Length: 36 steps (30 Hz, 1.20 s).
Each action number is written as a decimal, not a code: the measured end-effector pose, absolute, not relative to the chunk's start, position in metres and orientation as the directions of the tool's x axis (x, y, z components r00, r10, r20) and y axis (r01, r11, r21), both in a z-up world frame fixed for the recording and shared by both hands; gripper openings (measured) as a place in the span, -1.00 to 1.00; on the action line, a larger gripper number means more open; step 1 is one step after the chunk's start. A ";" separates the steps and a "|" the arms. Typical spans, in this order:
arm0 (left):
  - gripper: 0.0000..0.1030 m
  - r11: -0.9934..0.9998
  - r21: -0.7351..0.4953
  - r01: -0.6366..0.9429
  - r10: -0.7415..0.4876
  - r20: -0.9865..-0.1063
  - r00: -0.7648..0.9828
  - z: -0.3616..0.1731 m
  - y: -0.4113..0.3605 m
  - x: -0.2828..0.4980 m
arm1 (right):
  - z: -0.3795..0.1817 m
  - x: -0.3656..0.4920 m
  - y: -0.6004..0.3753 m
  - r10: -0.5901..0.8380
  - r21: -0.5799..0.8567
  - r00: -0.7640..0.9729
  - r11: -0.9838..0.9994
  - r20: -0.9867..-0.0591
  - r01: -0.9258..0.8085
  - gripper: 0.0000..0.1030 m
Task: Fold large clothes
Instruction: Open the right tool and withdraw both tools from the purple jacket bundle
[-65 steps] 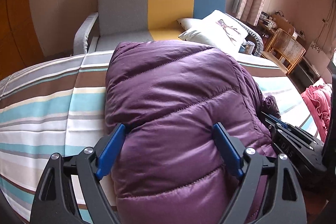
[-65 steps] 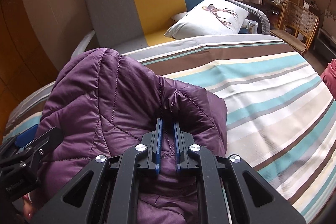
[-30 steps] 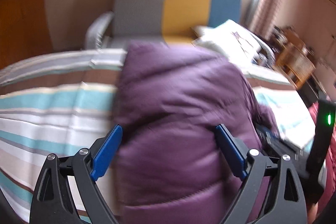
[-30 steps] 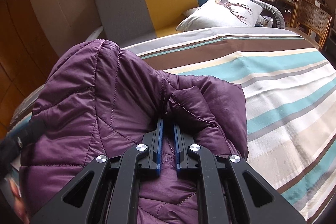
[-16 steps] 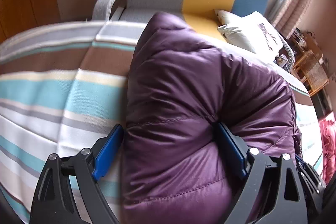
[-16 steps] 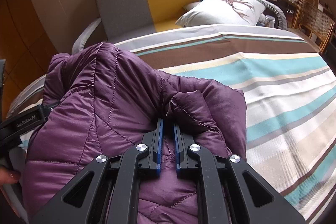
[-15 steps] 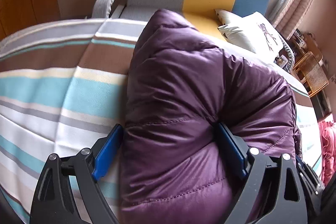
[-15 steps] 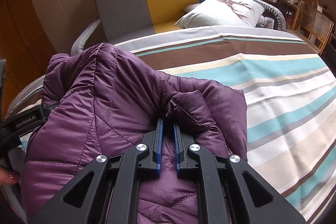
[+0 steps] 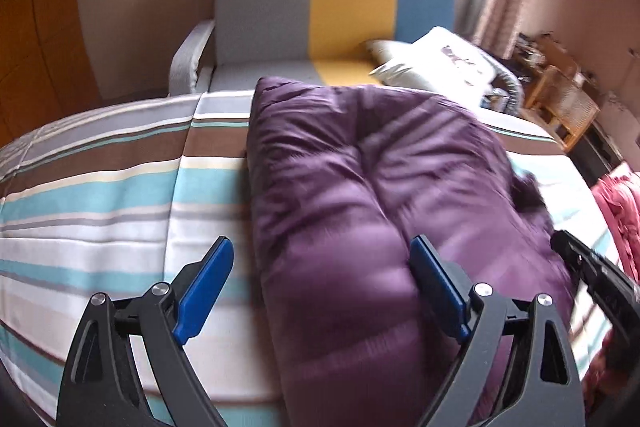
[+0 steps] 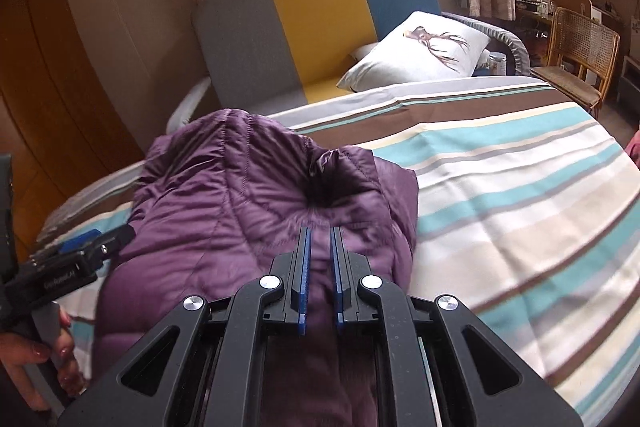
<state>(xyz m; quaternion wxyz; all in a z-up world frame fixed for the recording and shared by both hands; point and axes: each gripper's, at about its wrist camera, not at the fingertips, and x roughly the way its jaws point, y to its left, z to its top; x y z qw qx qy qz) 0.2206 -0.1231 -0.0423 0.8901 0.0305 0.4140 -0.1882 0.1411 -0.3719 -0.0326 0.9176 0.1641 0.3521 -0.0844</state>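
Left gripper [image 9: 320, 279]: jaws spread wide, blue pads straddling the near-left edge of the purple quilted puffer jacket [image 9: 372, 211]. The pad at 3 o'clock presses into the padding; the pad at 9 o'clock sits over the striped bedsheet [image 9: 100, 199], apart from the fabric. Nothing is pinched. Likely it only steadies or flattens the bundle.

Right gripper [image 10: 319, 239]: jaws nearly pressed together, a thin slit between the blue pads. Purple fabric lies right under and ahead of the tips, but the frame is blurred there, so I cannot tell whether any cloth is caught in the slit.

The jacket lies bunched in a thick, doubled-over slab on the bed, running from 6 toward 12 o'clock in the left view, with a deep crease down its middle. In the right view it sits at 9–12 o'clock, with a dark puckered hollow just past the tips. Fold looks partly done; the shape is still lumpy.

Further out: grey-yellow-blue upholstered sofa [image 10: 320, 23] at 12 o'clock behind the bed, white deer-print cushion [image 10: 424, 47] at 1 o'clock, rattan chair [image 10: 580, 55] at 2 o'clock. Pink garment [image 9: 616, 211] at 3 o'clock in the left view.
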 end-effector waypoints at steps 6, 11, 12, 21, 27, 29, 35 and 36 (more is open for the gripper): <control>0.74 0.907 -0.047 0.419 -0.311 -0.745 0.590 -0.041 -0.131 0.180 | -0.038 0.130 -0.362 -0.015 0.244 0.711 0.934 -0.703 0.260 -0.82; 0.76 0.902 -0.039 0.429 -0.298 -0.777 0.555 -0.062 -0.142 0.184 | -0.074 0.142 -0.365 -0.050 0.210 0.655 0.927 -0.754 0.312 -0.82; 0.76 0.906 -0.049 0.421 -0.298 -0.780 0.551 -0.065 -0.143 0.184 | -0.078 0.144 -0.365 -0.063 0.198 0.656 0.928 -0.752 0.316 -0.82; 0.76 0.911 -0.064 0.406 -0.298 -0.784 0.545 -0.063 -0.139 0.178 | -0.069 0.143 -0.365 -0.072 0.190 0.653 0.928 -0.754 0.322 -0.78; 0.81 0.914 -0.134 0.382 -0.344 -0.756 0.557 -0.052 -0.115 0.158 | -0.046 0.119 -0.364 -0.079 0.209 0.673 0.919 -0.736 0.336 -0.77; 0.90 0.918 -0.149 0.367 -0.346 -0.753 0.559 -0.050 -0.107 0.153 | -0.040 0.111 -0.361 -0.080 0.207 0.676 0.920 -0.732 0.334 -0.77; 0.93 0.927 -0.155 0.343 -0.334 -0.759 0.560 -0.047 -0.090 0.145 | -0.029 0.097 -0.350 -0.086 0.187 0.670 0.927 -0.738 0.325 -0.77; 0.94 0.927 -0.154 0.342 -0.332 -0.760 0.558 -0.047 -0.088 0.144 | -0.028 0.095 -0.349 -0.087 0.184 0.669 0.928 -0.738 0.323 -0.77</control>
